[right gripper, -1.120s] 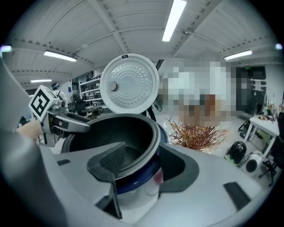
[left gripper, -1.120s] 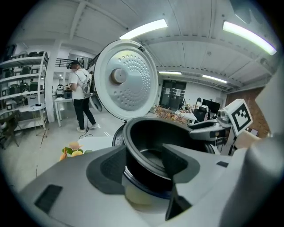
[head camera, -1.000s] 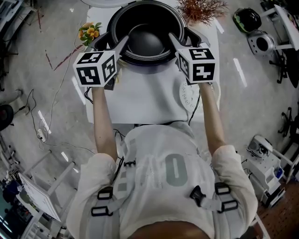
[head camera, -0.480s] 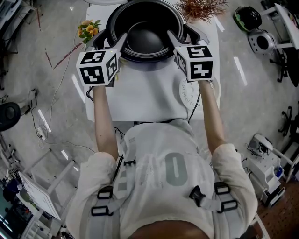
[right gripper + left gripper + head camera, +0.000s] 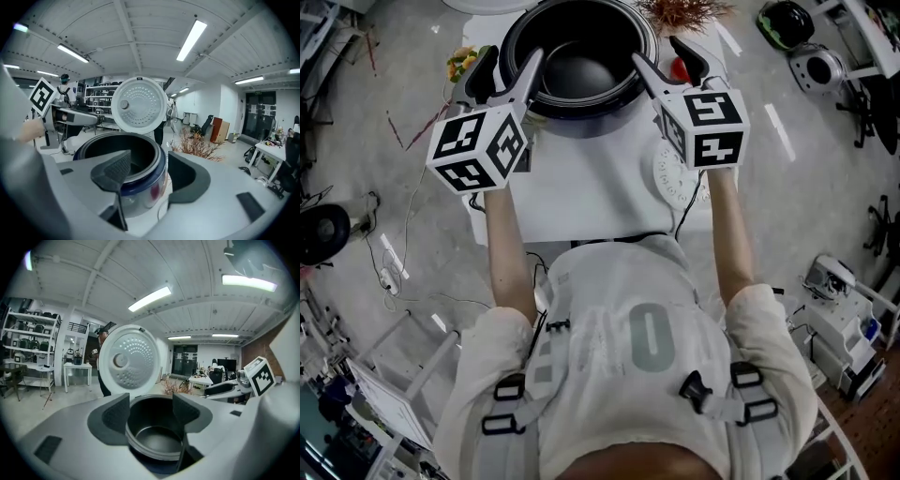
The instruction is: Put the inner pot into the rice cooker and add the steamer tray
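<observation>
The dark inner pot [image 5: 581,70] sits inside the rice cooker [image 5: 578,103], whose white lid [image 5: 129,359] stands open behind it. My left gripper [image 5: 508,70] hovers over the pot's left rim and my right gripper [image 5: 668,64] over its right rim. The jaws of both are opening, and their pads press on nothing. In the left gripper view the pot [image 5: 154,437] shows beyond the open left gripper [image 5: 151,411]. The right gripper view has the cooker [image 5: 140,187] past the open right gripper [image 5: 147,176]. The white perforated steamer tray [image 5: 678,178] lies flat on the table, under my right wrist.
The small white table [image 5: 581,197] carries orange flowers [image 5: 461,61] at its far left and a dried reddish plant [image 5: 680,11] at its far right. A small red thing [image 5: 679,68] lies by the cooker. Other appliances [image 5: 787,23] stand on the floor to the right.
Both grippers have lifted off the pot's rim, and their jaws have spread wider. The pot stays seated in the cooker.
</observation>
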Action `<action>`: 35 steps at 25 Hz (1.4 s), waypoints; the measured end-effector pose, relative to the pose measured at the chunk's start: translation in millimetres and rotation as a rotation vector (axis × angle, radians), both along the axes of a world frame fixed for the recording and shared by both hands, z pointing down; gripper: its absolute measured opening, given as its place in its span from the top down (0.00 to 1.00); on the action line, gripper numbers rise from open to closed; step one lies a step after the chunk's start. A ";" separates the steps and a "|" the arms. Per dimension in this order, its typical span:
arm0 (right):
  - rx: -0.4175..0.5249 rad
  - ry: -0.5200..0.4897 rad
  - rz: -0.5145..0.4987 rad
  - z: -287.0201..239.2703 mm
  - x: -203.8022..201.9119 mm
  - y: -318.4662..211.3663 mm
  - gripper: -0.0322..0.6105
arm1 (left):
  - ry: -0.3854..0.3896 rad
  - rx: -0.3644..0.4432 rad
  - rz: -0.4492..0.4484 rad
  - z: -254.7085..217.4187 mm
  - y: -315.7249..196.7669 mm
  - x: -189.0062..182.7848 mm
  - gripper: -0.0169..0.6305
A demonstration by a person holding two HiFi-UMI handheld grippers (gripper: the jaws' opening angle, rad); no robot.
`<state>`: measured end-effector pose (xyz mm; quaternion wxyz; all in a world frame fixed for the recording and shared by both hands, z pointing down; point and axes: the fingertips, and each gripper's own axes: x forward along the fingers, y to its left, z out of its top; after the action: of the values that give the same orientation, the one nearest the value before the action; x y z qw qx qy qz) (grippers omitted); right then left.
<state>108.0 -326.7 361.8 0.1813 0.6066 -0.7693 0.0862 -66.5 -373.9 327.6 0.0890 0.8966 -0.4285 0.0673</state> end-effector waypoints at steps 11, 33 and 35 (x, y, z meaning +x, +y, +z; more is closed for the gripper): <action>0.031 0.063 0.213 -21.1 80.2 114.8 0.56 | 0.018 0.119 0.211 -39.6 101.4 103.0 0.56; -0.265 0.088 0.558 189.4 184.7 285.6 0.58 | -0.300 -0.383 0.310 223.9 251.7 201.9 0.60; -0.283 0.052 0.577 197.9 191.0 289.1 0.58 | -0.306 -0.405 0.291 230.3 252.4 204.8 0.62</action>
<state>299.0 -37.6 559.7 0.2517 0.7703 -0.5412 0.2245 138.3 -121.5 557.9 0.1901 0.8919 -0.2819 0.2981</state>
